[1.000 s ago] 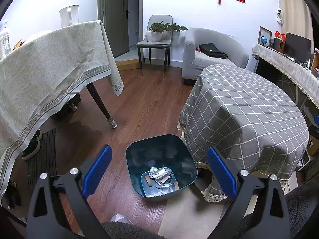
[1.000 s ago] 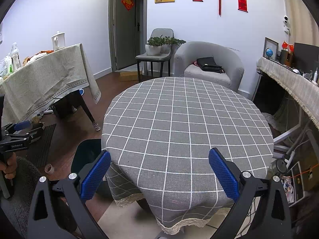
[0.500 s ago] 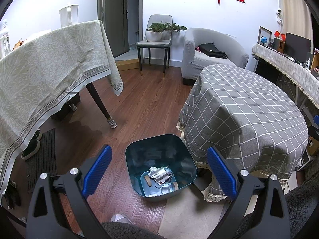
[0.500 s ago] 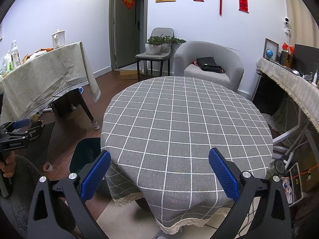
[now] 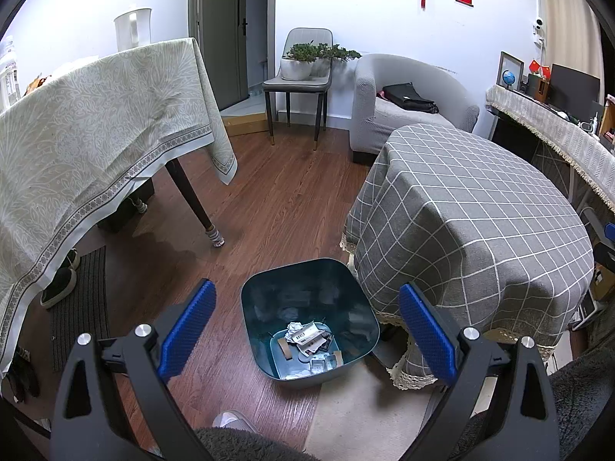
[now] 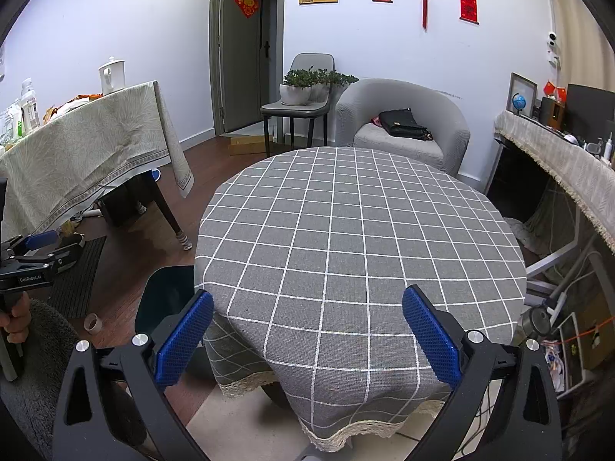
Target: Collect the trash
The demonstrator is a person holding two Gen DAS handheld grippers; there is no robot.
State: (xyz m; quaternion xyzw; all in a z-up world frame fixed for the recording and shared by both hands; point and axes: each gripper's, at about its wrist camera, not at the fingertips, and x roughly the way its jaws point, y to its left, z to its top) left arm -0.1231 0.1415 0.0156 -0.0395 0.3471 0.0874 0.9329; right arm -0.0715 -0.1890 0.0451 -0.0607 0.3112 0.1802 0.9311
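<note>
A dark teal trash bin [image 5: 265, 299] stands on the wood floor beside the round table; crumpled paper and wrappers [image 5: 305, 338] lie at its bottom. My left gripper [image 5: 306, 328] is open and empty, held above the bin. My right gripper [image 6: 306, 336] is open and empty over the near edge of the round table with the grey checked cloth [image 6: 357, 230]. The bin's rim [image 6: 161, 292] shows partly behind the table in the right wrist view. The left gripper [image 6: 36, 249] also shows at the far left there.
A long table with a pale green cloth [image 5: 88, 134] stands at the left. A grey armchair with a black bag [image 5: 407, 100], a chair with plants [image 5: 303, 73], and a side counter [image 5: 553, 138] are behind. A tape roll [image 6: 92, 322] lies on the floor.
</note>
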